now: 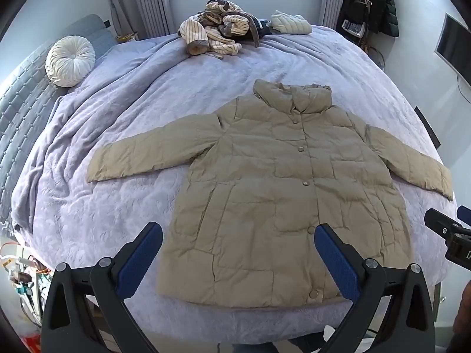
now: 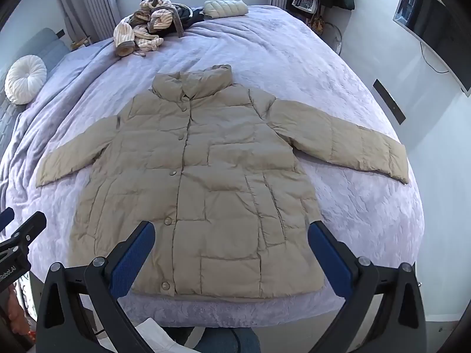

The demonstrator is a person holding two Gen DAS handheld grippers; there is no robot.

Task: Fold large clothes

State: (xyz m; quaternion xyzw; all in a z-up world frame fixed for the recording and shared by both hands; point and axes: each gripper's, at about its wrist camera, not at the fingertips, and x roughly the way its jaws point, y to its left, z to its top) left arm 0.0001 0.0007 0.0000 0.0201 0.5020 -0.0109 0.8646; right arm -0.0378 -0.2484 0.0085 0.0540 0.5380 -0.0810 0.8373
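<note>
Beige quilted puffer jacket [image 1: 282,194] spread flat, front up and buttoned, on the lavender plush bedspread [image 1: 123,153]; both sleeves angled outward, collar toward the window end, hem at the near edge of the bed. Left gripper [image 1: 238,253] above the jacket's hem, blue-padded jaws spread wide, nothing between them, hovering clear of the fabric. Right gripper [image 2: 231,250] likewise above the hem, jaws wide apart and empty. Beyond the jacket's collar, well apart from it: a heap of cream-and-brown striped clothing [image 1: 212,33], and just beside that heap a folded pale quilted garment [image 1: 290,23]. Left of the jacket, near the grey padded headboard [image 1: 20,100], a round white pleated cushion [image 1: 70,60].
</note>
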